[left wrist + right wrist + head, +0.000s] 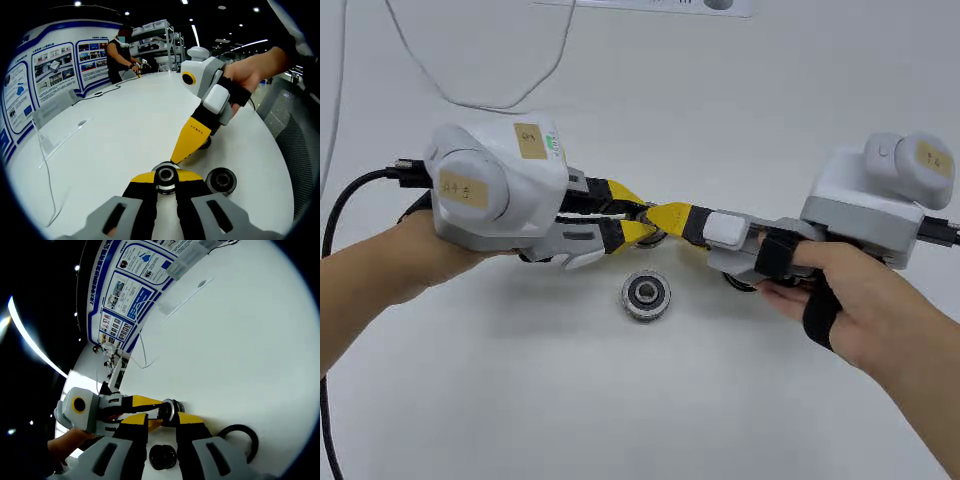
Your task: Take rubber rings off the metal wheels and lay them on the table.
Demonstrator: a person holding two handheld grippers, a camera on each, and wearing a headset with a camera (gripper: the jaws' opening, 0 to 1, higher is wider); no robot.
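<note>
My left gripper point(640, 224) point(166, 181) is shut on a small metal wheel point(166, 174) point(170, 409), held just above the white table point(650, 110). Coming in from the right, my right gripper point(660, 217) point(163, 419) has its yellow jaws closed on the rubber ring at the far edge of that wheel. Its tips reach into the left gripper view point(175, 159). A second wheel point(646, 295) point(221, 181) point(162, 456) lies flat on the table just below the jaws. A loose black rubber ring point(239, 437) point(740, 283) lies on the table under the right gripper.
A thin grey cable point(480, 95) loops across the table's far left, and a black cable point(345, 205) runs from the left gripper. A person point(120, 55) stands at the far end of the long table, beside wall posters and shelving.
</note>
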